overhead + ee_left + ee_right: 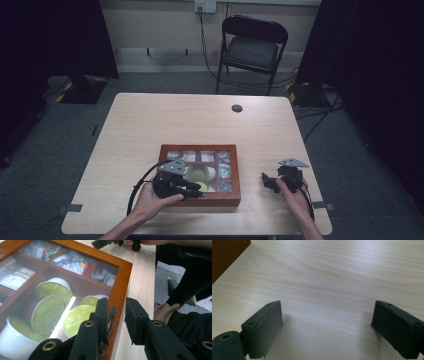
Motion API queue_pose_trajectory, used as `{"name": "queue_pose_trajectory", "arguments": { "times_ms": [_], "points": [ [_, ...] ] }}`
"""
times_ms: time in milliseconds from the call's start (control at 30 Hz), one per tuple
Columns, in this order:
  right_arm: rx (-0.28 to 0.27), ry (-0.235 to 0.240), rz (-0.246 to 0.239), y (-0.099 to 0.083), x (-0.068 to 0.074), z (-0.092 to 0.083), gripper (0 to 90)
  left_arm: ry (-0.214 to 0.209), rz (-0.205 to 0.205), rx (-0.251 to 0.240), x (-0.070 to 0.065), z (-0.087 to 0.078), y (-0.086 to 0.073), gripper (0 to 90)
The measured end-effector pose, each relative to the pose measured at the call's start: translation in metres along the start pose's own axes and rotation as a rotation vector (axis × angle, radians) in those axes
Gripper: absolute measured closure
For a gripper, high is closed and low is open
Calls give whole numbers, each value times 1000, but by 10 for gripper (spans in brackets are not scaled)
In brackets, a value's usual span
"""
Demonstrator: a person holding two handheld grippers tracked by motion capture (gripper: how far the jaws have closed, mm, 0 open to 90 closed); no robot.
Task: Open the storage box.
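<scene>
A brown wooden box with a glass lid lies at the near middle of the table. Through the glass I see green-topped pods and sachets in compartments. My left gripper lies along the box's front rail, one jaw over the glass and the other outside the rail. A small brass clasp sits against the inner jaw, and a sliver of table shows beside the outer jaw. My right gripper rests to the right of the box, open over bare tabletop.
The table's front edge is close behind both hands. A black folding chair stands beyond the far edge, and a dark round grommet sits in the far tabletop. The box's corner shows in the right gripper view.
</scene>
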State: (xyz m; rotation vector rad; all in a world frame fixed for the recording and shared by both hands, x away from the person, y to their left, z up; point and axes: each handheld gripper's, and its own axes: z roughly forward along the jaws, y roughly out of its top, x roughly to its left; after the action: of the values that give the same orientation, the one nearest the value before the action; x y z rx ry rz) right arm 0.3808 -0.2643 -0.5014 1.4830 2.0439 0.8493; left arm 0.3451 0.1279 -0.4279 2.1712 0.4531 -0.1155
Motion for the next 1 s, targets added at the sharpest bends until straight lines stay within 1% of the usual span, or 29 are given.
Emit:
{"name": "queue_pose_trajectory", "arguments": {
  "times_ms": [67, 100, 167, 200, 233, 267, 300, 333, 400, 467, 600, 733, 800, 867, 967, 1000],
  "points": [
    [0, 0, 0, 0, 0, 0, 89, 14, 8, 4, 0, 0, -1, 769],
    [0, 0, 0, 0, 0, 0, 88, 31, 16, 4, 0, 1, -2, 774],
    [0, 0, 0, 0, 0, 0, 88, 37, 23, 4, -1, 1, -4, 776],
    [0, 0, 0, 0, 0, 0, 88, 49, 24, 4, -1, 2, -5, 769],
    [0, 0, 0, 0, 0, 0, 88, 48, 27, 5, -1, 3, -6, 763],
    [0, 0, 0, 0, 0, 0, 88, 49, 29, 17, -2, 5, -7, 761],
    [0, 0, 0, 0, 0, 0, 88, 60, 34, 30, -2, 6, -8, 760],
    [0, 0, -1, 0, 0, 0, 88, 68, 40, 30, -3, 7, -9, 765],
    [0, 0, -1, 0, 0, 0, 88, 69, 42, 25, -3, 7, -10, 795],
    [0, 0, 0, 0, 0, 0, 88, 77, 45, 21, -5, 7, -11, 795],
    [0, 0, 0, 0, 0, 0, 88, 79, 68, 23, -5, 8, -12, 805],
    [0, 0, 0, 0, 0, 0, 88, 74, 83, 31, -5, 8, -11, 809],
    [0, 0, -1, 0, 0, 0, 88, 73, 81, 33, -5, 8, -11, 809],
    [0, 0, -1, 0, 0, 0, 88, 75, 95, 37, -5, 8, -10, 809],
    [0, 0, 0, 0, 0, 0, 88, 70, 85, 43, -4, 8, -10, 808],
    [0, 0, -1, 0, 0, 0, 88, 68, 75, 41, -4, 8, -10, 808]
  ]
}}
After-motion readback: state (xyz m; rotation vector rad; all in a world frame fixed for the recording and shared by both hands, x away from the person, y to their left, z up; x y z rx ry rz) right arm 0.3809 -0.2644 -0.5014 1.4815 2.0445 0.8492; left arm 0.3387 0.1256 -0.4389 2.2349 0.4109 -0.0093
